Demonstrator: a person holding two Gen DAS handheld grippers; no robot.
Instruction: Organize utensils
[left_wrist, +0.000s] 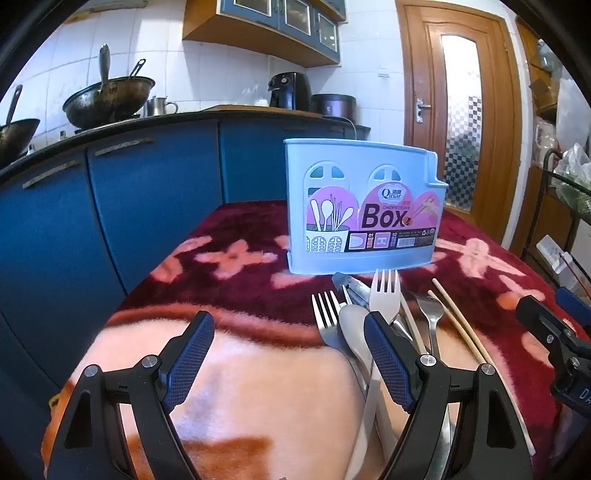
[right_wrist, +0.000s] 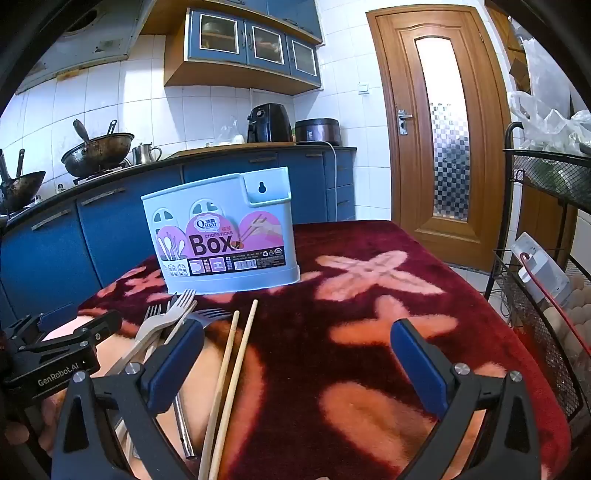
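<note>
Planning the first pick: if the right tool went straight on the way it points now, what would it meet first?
Probably only the red blanket: the open right tool has bare cloth ahead. The chopsticks lie just inside its left finger, and the blue box stands off to the left.

We look forward and slightly down along each gripper's fingers, low and close over the blanket-covered table (left_wrist: 258, 387). Both views share the pale blue chopsticks box (left_wrist: 362, 210) (right_wrist: 225, 236), the utensil pile (left_wrist: 369, 317) (right_wrist: 173, 321), kitchen counter and door.
</note>
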